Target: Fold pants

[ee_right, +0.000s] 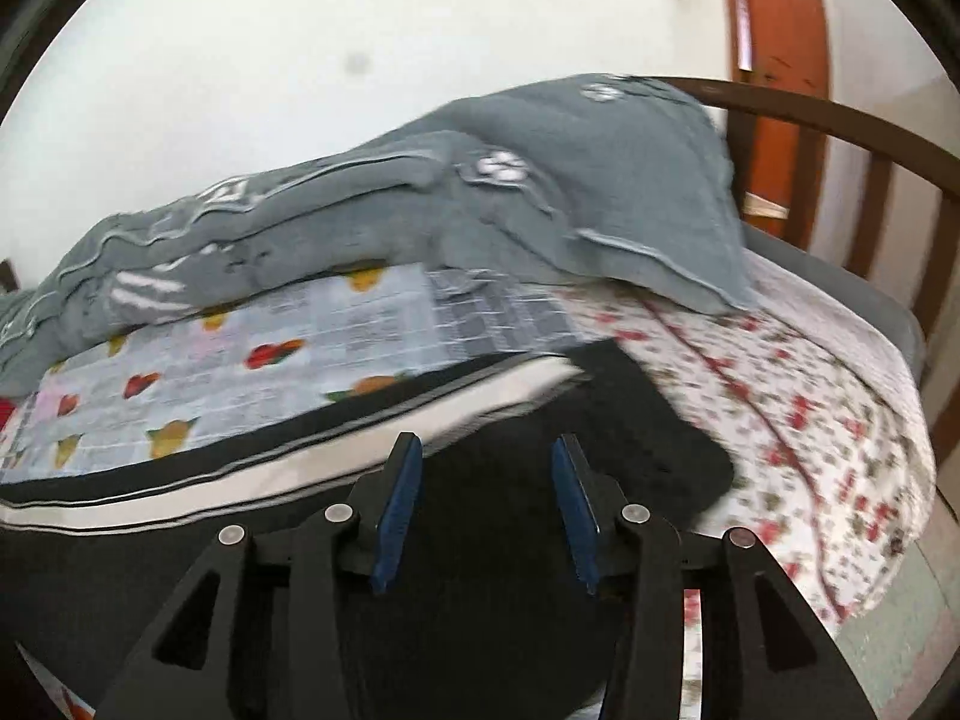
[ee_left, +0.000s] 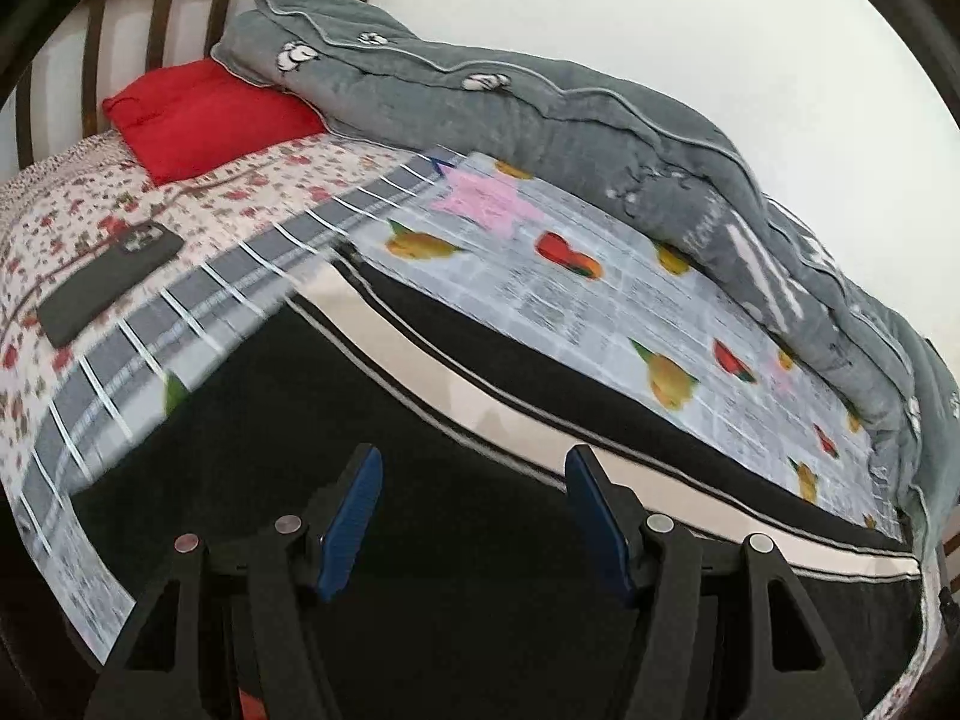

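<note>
while 1 pair of black pants (ee_left: pixel 420 396) lies on bed, both grippers, left (ee_left: pixel 474 468) & right (ee_right: pixel 486 456), gape empty.

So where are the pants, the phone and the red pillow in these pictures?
pants (ee_left: pixel 372 396): left wrist view, on the black cloth beside the white stripe.
phone (ee_left: pixel 108 282): left wrist view, middle of its dark back.
red pillow (ee_left: pixel 204 114): left wrist view, centre of the red cover.

Home bedroom: bed (ee_left: pixel 180 192), quilt (ee_left: pixel 540 108)
</note>
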`<action>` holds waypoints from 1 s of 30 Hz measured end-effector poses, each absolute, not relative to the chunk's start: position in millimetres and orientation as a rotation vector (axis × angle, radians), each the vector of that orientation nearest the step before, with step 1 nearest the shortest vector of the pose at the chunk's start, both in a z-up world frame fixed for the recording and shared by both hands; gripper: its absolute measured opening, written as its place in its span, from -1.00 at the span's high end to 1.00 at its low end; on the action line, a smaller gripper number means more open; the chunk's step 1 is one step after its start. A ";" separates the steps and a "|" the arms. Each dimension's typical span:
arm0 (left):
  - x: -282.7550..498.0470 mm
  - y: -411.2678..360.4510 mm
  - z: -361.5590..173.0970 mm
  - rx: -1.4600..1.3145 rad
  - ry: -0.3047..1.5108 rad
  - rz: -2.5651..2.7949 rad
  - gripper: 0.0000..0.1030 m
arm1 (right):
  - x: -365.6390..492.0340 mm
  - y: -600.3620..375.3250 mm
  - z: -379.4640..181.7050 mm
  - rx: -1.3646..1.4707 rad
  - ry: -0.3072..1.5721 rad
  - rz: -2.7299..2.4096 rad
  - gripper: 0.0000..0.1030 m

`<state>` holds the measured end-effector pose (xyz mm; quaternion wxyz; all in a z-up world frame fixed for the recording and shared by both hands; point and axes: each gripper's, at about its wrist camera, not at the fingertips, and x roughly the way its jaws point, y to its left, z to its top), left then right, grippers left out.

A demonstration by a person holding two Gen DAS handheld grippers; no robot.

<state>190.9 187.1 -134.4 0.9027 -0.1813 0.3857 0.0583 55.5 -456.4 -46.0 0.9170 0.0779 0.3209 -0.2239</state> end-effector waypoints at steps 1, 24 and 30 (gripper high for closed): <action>194.8 191.5 -134.0 -0.370 0.798 0.128 -0.18 | 63.2 -447.8 -48.5 0.151 0.668 -0.446 0.13; 274.9 247.1 -150.2 -0.241 0.779 0.250 0.56 | 146.2 -372.8 -106.5 0.061 0.806 -0.344 0.13; 263.8 262.9 -108.9 -0.361 0.613 0.186 0.85 | 152.7 -365.1 -98.8 0.047 0.795 -0.330 0.13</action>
